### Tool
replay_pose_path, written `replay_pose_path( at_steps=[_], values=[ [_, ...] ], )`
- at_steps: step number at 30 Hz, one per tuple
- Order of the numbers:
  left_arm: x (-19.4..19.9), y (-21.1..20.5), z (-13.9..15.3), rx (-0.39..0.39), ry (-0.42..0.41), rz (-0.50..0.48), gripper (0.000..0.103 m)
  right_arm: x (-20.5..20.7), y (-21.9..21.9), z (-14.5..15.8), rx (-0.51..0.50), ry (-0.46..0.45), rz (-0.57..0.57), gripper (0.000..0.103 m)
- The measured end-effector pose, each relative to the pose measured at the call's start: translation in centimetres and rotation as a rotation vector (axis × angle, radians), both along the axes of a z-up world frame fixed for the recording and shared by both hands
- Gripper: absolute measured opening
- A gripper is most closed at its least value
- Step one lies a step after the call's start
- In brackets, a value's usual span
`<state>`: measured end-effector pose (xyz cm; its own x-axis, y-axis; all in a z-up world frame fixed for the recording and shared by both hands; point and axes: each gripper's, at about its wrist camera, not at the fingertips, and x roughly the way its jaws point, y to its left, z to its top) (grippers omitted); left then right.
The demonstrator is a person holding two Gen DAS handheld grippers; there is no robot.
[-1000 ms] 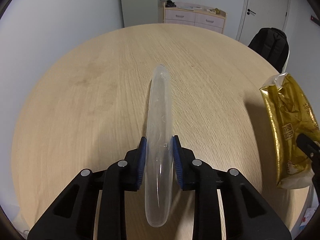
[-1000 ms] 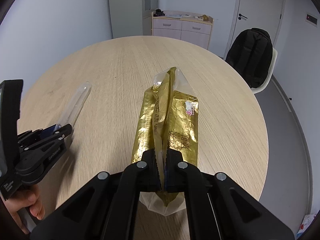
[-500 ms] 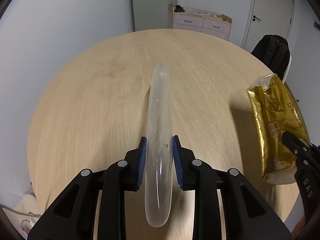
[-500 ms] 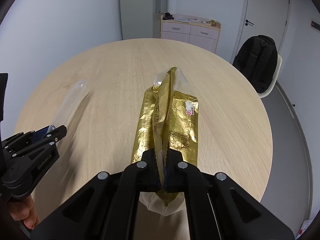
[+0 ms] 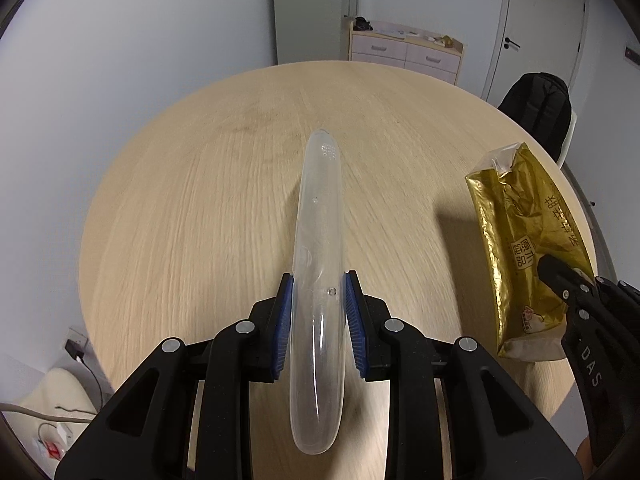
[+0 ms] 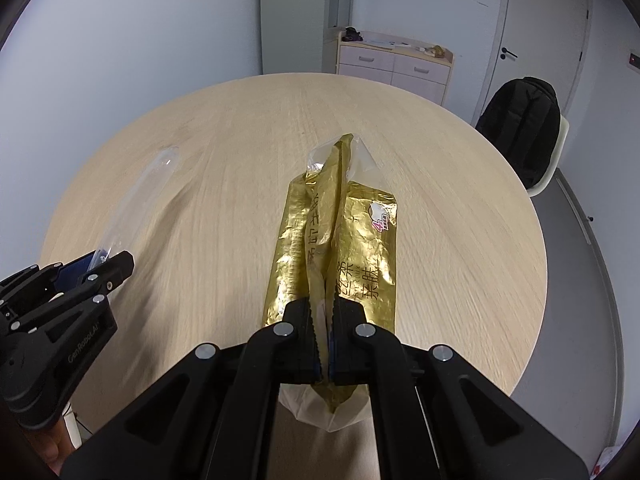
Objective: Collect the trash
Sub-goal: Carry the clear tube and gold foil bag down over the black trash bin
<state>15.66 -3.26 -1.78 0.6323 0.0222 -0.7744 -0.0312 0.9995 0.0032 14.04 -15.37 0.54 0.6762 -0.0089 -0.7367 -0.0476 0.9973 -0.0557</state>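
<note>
In the left wrist view our left gripper (image 5: 318, 304) sits at lower centre, its blue-padded fingers (image 5: 282, 320) closed most of the way and pressing on either side of a clear plastic tray (image 5: 320, 248) that stands edge-on up the middle of the frame, lifted above the round wooden bench (image 5: 200, 200). Further right in that view, at the right edge, our right gripper (image 5: 560, 276) shows as a black tip clamped on a gold foil wrapper (image 5: 524, 248). In the right wrist view the tray (image 6: 140, 196) appears blurred at centre left, the wrapper (image 6: 340, 240) runs up the middle, and the right fingers (image 6: 304, 340) are pinched fully together on its fold at lower centre. We judge both visible pieces of trash picked up; the bench shows nothing else on it. Dropping them in a bin remains, and no bin is in view.
</note>
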Motion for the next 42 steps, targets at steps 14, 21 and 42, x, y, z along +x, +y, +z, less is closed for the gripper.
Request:
replay_pose_path(
  at_steps=[14,21,42],
  values=[
    [-10.8,2.1,-0.1,-0.032,-0.035,0.017,0.025,-8.7,1.0,-0.3,0.029,-0.014,0.021,0.001],
    [-17.0,2.7,0.1,-0.043,-0.072,0.031,0.025,-15.4,1.1,-0.6,0.035,-0.049,0.039,0.001],
    [-27.7,1.7,-2.5,-0.045,-0.118,0.022,0.025,-25.9,-0.9,-2.9,0.074,-0.091,0.027,0.001]
  ],
)
